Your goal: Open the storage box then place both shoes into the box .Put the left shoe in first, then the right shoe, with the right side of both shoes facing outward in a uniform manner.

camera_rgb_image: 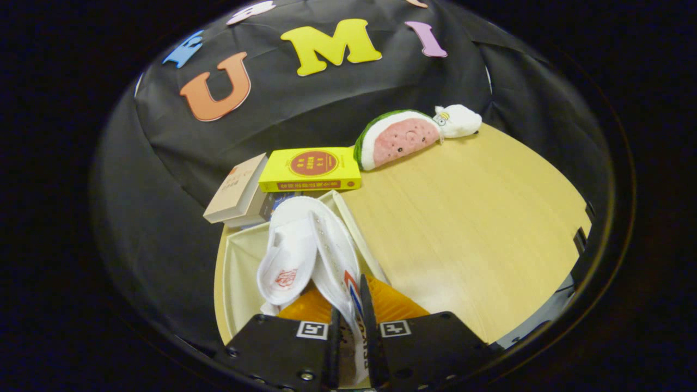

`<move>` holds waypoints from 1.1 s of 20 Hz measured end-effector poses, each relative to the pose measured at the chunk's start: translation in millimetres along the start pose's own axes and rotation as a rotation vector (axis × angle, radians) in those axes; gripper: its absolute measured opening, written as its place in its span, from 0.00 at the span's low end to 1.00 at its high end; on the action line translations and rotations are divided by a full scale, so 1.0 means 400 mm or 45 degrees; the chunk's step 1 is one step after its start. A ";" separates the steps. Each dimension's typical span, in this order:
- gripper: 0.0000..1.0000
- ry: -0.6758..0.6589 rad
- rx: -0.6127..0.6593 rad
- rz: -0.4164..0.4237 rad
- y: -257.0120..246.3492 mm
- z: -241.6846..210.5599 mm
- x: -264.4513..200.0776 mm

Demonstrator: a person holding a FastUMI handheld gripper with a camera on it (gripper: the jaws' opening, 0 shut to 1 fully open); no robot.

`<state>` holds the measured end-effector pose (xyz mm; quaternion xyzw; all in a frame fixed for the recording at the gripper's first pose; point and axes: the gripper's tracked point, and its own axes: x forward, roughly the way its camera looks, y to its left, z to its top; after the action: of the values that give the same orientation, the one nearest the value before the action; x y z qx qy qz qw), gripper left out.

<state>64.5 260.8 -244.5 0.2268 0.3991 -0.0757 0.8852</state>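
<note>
Pale wooden tabletop (463,218) | black two-finger gripper (348,326) pinches white canvas sneaker's (326,245) side wall over cream storage box (234,272) | risk: thin hold slips, shoe twists, wrong side outward.

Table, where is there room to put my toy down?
The table is bare beside the open box, from the watermelon plush down toward the gripper. It is crowded by the yellow book and tan book, and the gripper pinches a white shoe over the box.
</note>
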 end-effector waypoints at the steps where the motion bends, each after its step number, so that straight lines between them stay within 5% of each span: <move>1: 0.39 -0.003 -0.005 0.030 0.010 0.000 -0.013; 5: 0.80 -0.082 -0.103 0.092 0.028 0.030 -0.081; 9: 0.93 -0.257 -0.208 0.116 0.029 0.130 -0.203; 16: 0.96 -0.593 -0.479 0.101 -0.003 0.256 -0.441; 22: 0.96 -0.687 -0.408 0.109 -0.065 0.316 -0.572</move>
<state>-12.1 168.7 -10.9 0.0726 0.1469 -0.0321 0.9860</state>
